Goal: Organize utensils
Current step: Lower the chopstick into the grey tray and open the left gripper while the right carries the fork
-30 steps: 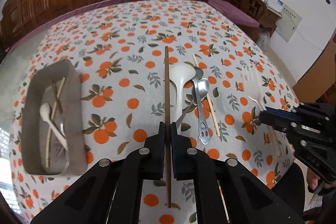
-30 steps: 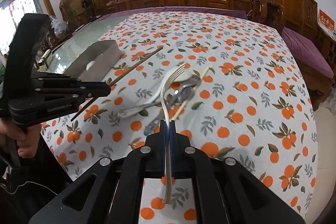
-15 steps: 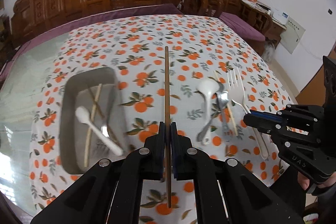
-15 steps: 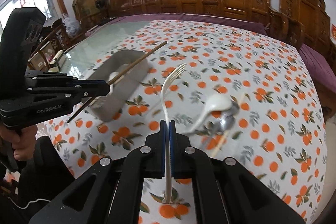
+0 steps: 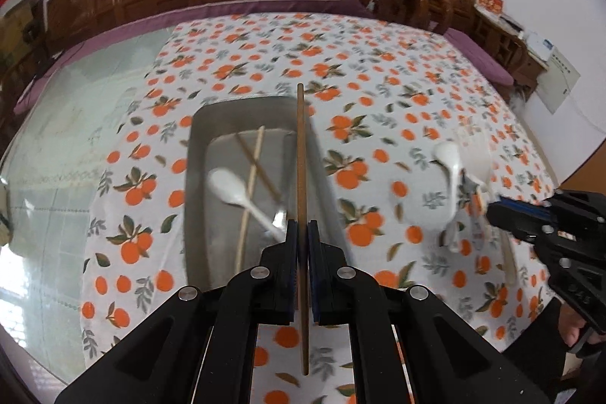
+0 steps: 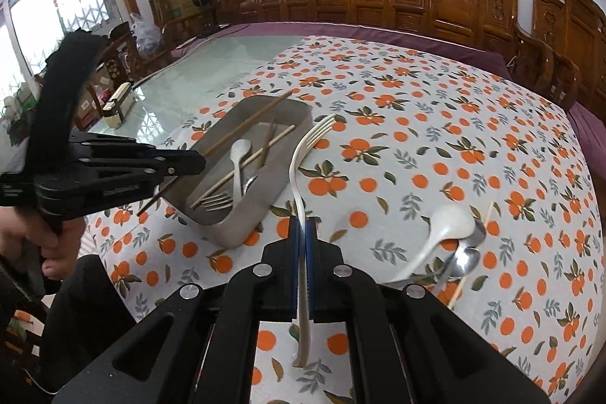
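The table (image 6: 212,63), a glass-topped surface half covered by a white cloth printed with oranges and leaves (image 6: 454,146), carries everything; on the cloth sits the grey rectangular metal tray (image 6: 242,233), which a second ago lay far to the left in the left wrist view and now lies directly ahead of the left gripper (image 5: 302,233), so both hands have swung across from the loose pile toward it; inside the tray rest a white plastic spoon (image 5: 235,190), two pale crossed chopsticks (image 5: 254,165) and a metal fork (image 6: 216,202). The left gripper has its fingers clamped on a long dark brown wooden chopstick (image 5: 301,154), whose far end now reaches over the tray's far rim, so I judge it close to release. The right gripper (image 6: 302,230) has its fingers closed tight on a cream plastic fork (image 6: 299,169), tines up and held above the cloth just beside the tray's near right edge, not yet over it. Left behind on the cloth, well apart from the tray, are a white ceramic soup spoon (image 6: 447,226), a steel spoon (image 6: 467,256) and a pale chopstick (image 6: 488,214), touching one another in a small heap; these would still need fetching, so the sorting looks roughly half done.
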Demonstrator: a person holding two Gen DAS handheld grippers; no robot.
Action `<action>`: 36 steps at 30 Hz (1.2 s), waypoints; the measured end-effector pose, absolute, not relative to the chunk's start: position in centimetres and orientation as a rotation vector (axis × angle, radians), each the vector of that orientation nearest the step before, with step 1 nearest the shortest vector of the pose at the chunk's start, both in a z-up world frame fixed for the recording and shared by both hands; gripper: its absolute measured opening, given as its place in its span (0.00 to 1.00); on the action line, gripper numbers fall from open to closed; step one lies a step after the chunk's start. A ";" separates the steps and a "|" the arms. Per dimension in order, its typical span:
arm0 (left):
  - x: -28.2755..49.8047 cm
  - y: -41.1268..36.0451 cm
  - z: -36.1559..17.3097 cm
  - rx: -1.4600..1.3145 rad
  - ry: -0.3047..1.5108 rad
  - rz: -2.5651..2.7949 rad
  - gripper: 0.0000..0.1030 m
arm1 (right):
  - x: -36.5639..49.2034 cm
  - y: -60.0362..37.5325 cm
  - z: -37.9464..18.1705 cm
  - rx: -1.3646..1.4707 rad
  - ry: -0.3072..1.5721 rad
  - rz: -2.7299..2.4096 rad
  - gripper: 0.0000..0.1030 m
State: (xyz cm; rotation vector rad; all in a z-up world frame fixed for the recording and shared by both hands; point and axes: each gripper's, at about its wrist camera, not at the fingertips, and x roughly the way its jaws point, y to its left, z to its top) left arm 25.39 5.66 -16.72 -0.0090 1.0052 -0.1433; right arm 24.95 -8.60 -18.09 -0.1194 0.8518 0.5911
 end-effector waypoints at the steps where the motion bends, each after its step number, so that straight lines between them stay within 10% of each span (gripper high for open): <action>1: 25.6 6.1 -17.1 -0.013 1.014 -0.137 0.04 | 25.0 -8.3 -18.1 -0.121 0.853 0.594 0.04; 36: 29.0 9.3 -19.9 -0.034 1.061 -0.119 0.04 | 27.4 -3.4 -18.6 -0.128 0.886 0.638 0.04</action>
